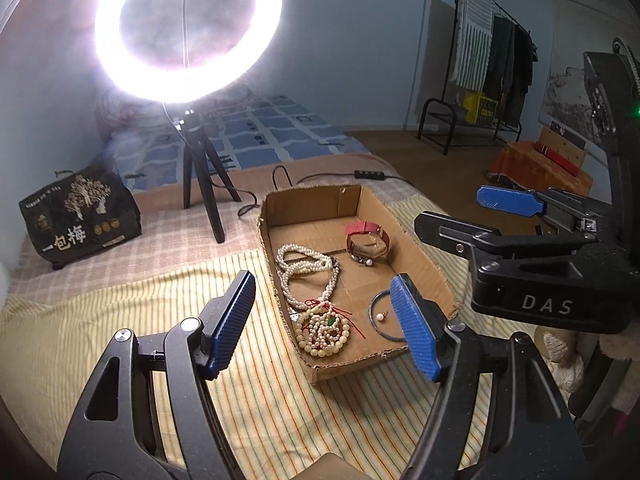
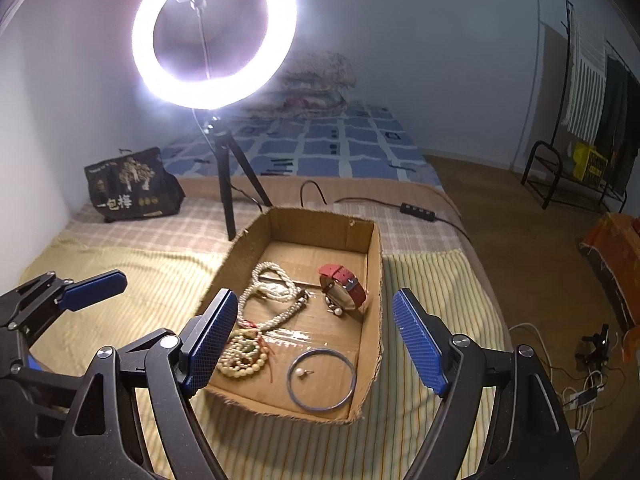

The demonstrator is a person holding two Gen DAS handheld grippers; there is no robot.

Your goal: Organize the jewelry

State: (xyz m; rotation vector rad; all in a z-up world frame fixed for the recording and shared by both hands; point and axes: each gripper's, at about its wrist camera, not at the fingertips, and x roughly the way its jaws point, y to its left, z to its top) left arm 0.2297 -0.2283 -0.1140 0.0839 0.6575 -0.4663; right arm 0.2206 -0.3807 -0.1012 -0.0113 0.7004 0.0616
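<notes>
Cardboard is forming the shallow box that is holding all the jewelry, and it is sitting on the striped bedspread of the bed. Inside it, a pearl necklace is lying looped near the far left, a beaded bracelet with red cord is lying at the near left, a red-strapped watch is resting toward the far right wall, and a blue bangle is circling a single pearl earring at the near right. The strands are likely handling limp and slippery, so pinching a bunched section is looking safest; the bangle is stiff, best taken across its rim. The left claw and right claw are both hovering wide open and empty before the box.
</notes>
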